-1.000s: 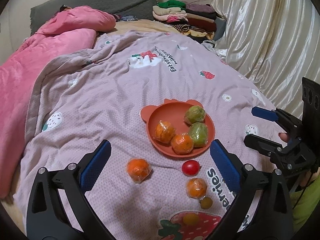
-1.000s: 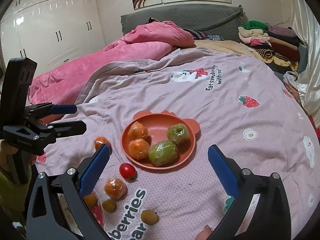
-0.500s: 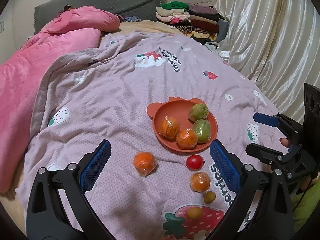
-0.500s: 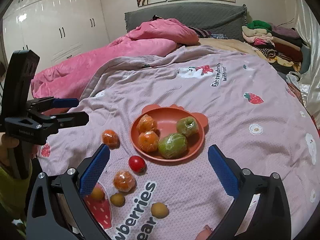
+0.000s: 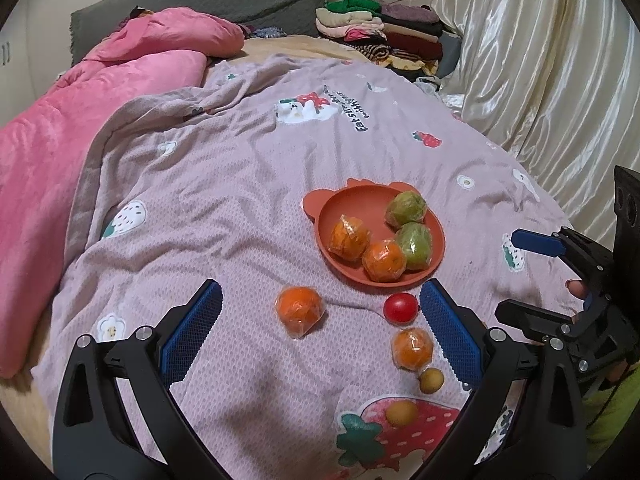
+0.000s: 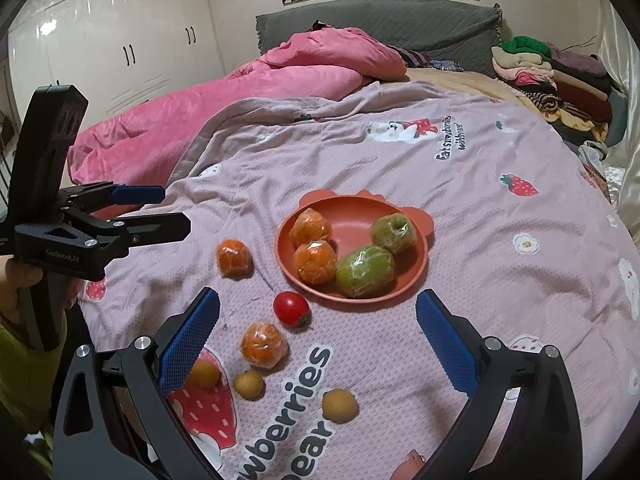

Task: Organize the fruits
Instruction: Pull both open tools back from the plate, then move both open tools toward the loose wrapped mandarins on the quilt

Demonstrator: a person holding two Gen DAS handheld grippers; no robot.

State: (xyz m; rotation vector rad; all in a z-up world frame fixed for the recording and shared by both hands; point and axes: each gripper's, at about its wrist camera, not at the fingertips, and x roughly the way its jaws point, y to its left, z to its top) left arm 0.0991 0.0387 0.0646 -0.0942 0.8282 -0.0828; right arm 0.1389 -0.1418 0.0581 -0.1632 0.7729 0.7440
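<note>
An orange-red plate [image 5: 352, 206] [image 6: 352, 222] on the bed cover holds two wrapped oranges [image 5: 348, 236] and two wrapped green fruits [image 5: 414, 245]. In front of it lie a loose wrapped orange [image 5: 299, 310] [image 6: 234, 258], a red tomato [image 5: 400, 307] [image 6: 291, 308], another wrapped orange [image 5: 412, 348] [image 6: 264, 345] and small yellow fruits [image 5: 431, 379] [image 6: 339, 405]. My left gripper [image 5: 320, 332] [image 6: 172, 210] hangs open above the cover, with the loose orange showing between its fingers. My right gripper [image 6: 316, 344] [image 5: 524, 280] is open too and holds nothing.
The mauve printed cover [image 5: 248, 184] spreads over the bed, with a pink duvet [image 5: 60, 128] along its left side. Folded clothes [image 5: 380, 32] are stacked by the grey headboard. Cream curtains [image 5: 540, 60] hang on the right, and white wardrobes [image 6: 120, 40] stand beyond the bed.
Both views have shifted slightly, so the plate and fruits sit a little higher and further right in each. No fruit has moved. Both grippers stay open.
</note>
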